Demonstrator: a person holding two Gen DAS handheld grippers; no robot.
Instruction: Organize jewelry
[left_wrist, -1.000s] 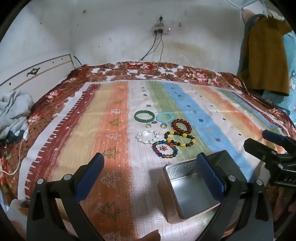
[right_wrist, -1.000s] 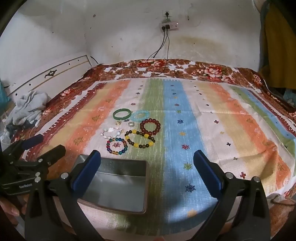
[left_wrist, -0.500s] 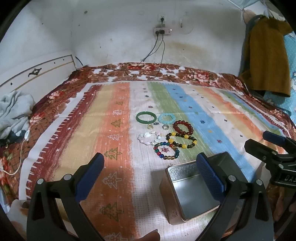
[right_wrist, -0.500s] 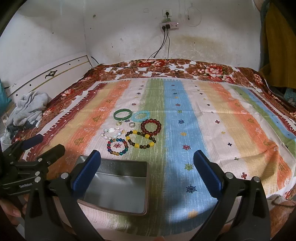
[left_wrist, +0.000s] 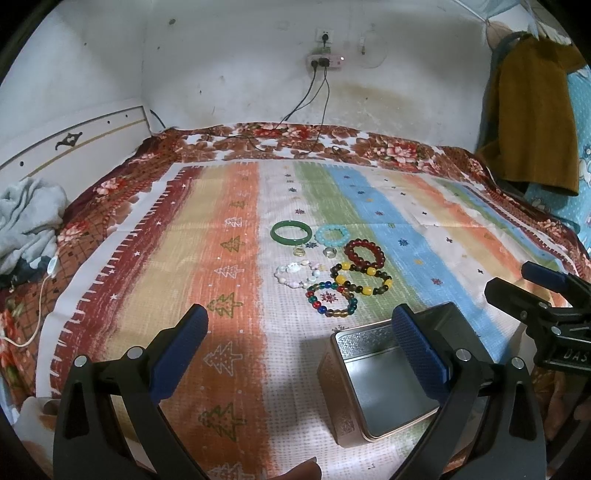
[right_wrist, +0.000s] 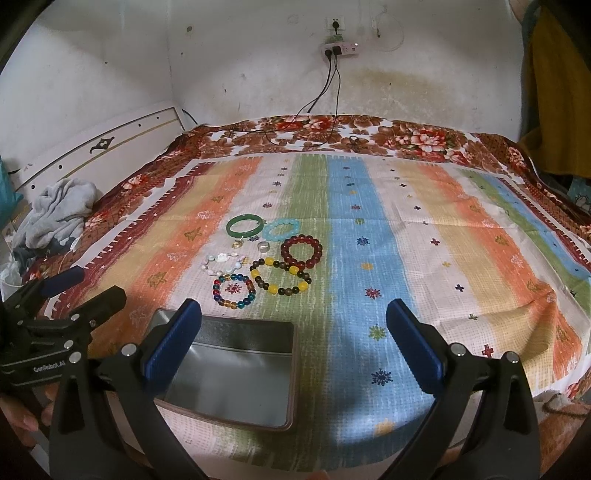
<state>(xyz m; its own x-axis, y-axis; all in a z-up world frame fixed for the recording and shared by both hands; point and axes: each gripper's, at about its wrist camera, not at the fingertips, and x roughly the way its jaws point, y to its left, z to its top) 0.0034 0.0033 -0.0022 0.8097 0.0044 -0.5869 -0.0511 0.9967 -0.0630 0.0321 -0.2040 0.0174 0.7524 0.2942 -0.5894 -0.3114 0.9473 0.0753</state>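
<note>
Left gripper (left_wrist: 299, 347): fingers (left_wrist: 177, 354) spread wide, nothing between, level and pointing forward | Right gripper (right_wrist: 293, 341): fingers (right_wrist: 413, 350) spread wide, nothing between, alongside at matching height

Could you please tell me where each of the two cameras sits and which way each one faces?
Left wrist: on the left gripper, facing across the bed to the wall; its open fingers show, with the right gripper at right.
Right wrist: on the right gripper, facing likewise; left gripper and a hand at left.
Shared: the bracelets and the open tin.
</note>
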